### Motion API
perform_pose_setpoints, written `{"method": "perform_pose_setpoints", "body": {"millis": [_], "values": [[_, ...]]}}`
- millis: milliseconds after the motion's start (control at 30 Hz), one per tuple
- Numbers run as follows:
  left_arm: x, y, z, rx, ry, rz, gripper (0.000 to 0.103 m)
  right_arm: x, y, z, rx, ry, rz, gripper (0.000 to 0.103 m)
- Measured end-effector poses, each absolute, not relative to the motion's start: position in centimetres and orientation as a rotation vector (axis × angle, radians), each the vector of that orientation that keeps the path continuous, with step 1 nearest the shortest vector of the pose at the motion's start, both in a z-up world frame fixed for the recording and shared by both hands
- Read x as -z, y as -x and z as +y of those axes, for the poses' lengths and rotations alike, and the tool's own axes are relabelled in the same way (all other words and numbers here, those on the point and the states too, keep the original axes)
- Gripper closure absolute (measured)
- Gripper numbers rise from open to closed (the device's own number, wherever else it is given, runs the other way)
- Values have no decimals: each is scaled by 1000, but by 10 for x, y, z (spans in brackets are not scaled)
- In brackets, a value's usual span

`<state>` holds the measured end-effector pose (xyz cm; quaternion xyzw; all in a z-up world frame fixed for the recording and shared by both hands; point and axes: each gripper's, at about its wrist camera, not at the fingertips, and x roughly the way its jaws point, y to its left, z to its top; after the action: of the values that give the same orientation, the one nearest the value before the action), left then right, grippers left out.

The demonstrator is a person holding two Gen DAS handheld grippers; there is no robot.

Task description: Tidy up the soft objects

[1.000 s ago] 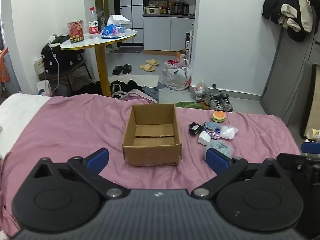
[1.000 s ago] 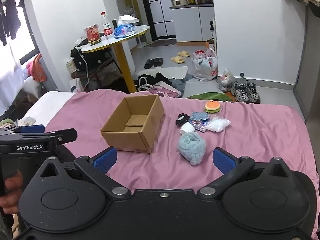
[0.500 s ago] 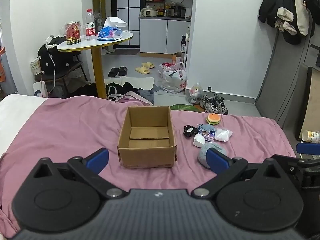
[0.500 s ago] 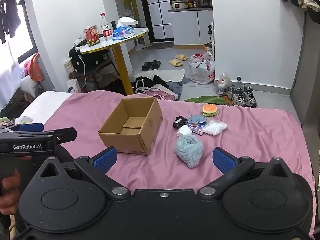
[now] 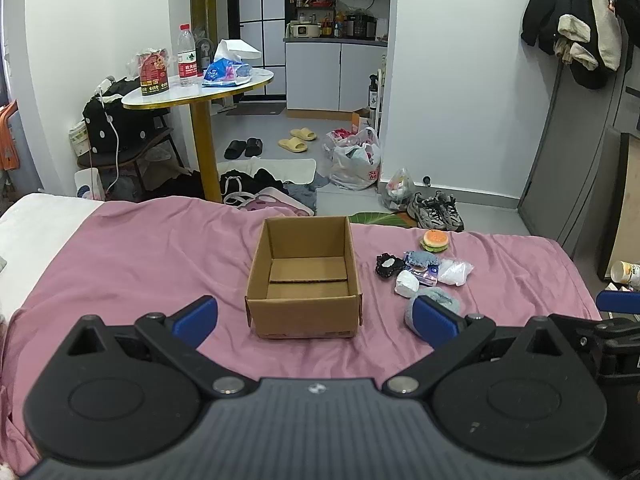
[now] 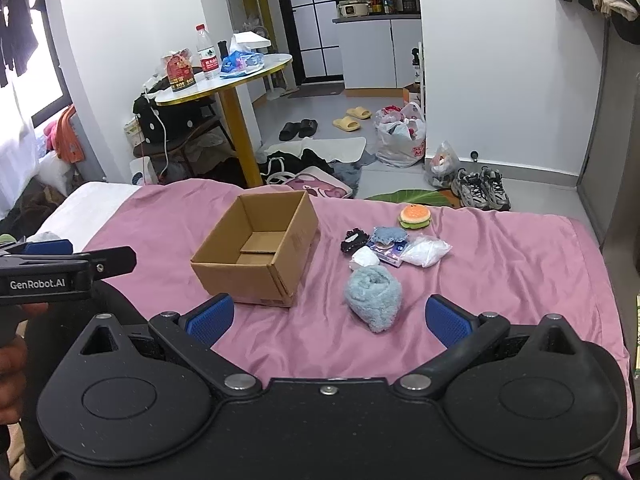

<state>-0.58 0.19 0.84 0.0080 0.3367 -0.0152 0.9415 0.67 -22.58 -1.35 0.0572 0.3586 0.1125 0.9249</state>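
Bed (image 6: 500, 280) with pink sheet, bearing an open, empty cardboard box (image 6: 256, 256). Right hand-held gripper (image 6: 328, 316) and left hand-held gripper (image 5: 316, 316), both spread wide, holding nothing, level above the near edge. Blue fluffy towel (image 6: 374, 298), rolled, right of box; small soft items (image 6: 384, 240) clustered beyond it.
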Motion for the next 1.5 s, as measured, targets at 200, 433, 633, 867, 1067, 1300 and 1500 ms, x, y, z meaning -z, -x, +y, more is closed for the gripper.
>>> {"method": "perform_pose_setpoints", "body": {"millis": [200, 433, 633, 867, 1067, 1300, 1500], "values": [[-10, 5, 2, 28, -12, 690, 0, 15, -7, -227, -224, -118, 738, 0], [-11, 9, 7, 20, 10, 674, 0, 16, -7, -227, -223, -118, 737, 0], [-11, 10, 8, 24, 8, 678, 0, 16, -6, -226, -226, -111, 734, 0], [-10, 9, 7, 31, 9, 687, 0, 14, -6, -227, -219, -122, 736, 0], [-8, 8, 6, 28, 5, 689, 0, 15, -6, -227, -217, -118, 736, 0], [-8, 8, 7, 27, 3, 690, 0, 16, -7, -230, -208, -127, 739, 0], [-8, 8, 7, 27, 5, 688, 0, 16, -7, -231, -209, -127, 737, 0]]}}
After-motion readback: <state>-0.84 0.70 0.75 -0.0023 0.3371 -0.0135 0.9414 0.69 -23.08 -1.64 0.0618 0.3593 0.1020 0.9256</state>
